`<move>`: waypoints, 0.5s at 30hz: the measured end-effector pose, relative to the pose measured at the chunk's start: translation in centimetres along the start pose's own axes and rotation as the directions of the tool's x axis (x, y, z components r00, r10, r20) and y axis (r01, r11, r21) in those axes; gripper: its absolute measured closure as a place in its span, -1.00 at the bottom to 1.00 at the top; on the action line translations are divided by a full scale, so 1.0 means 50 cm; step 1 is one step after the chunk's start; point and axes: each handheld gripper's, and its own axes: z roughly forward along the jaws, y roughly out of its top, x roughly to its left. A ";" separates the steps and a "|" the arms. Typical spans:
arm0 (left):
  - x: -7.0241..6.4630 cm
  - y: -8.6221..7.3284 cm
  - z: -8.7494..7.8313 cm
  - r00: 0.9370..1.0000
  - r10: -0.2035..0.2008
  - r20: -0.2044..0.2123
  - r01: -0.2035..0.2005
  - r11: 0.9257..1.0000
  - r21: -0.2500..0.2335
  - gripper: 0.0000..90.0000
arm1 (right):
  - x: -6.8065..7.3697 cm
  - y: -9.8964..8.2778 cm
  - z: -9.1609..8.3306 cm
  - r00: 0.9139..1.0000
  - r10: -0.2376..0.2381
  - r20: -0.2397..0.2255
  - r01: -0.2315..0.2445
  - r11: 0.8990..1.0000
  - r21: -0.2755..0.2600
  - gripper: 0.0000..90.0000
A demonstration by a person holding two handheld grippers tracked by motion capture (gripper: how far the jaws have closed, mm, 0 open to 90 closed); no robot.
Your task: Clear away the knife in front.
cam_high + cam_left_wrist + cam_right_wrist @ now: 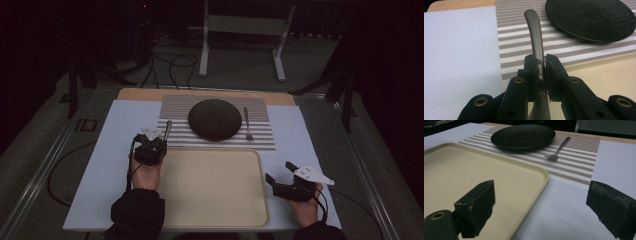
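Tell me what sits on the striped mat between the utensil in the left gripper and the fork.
The black plate lies between the utensil held by the left gripper and the fork, all over the striped mat, in the high view.

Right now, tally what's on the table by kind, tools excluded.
Plate: 1
Fork: 1
Metal utensil handle, clamped in the left tool: 1
Striped placemat: 1
Beige tray: 1
Total: 5
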 end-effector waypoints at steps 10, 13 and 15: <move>-0.009 -0.048 -0.015 0.999 -0.003 -0.037 0.002 1.000 -0.012 0.79 | 0.000 0.000 0.000 1.000 0.001 0.003 -0.001 1.000 0.001 -0.81; -0.009 -0.063 -0.015 0.999 -0.008 -0.038 0.008 1.000 -0.002 0.79 | 0.000 0.000 0.000 1.000 0.001 0.000 -0.001 1.000 0.000 -0.81; -0.012 -0.075 -0.017 0.999 -0.012 -0.042 0.012 1.000 -0.006 0.79 | 0.000 0.000 0.001 1.000 0.001 0.001 -0.001 1.000 0.001 -0.81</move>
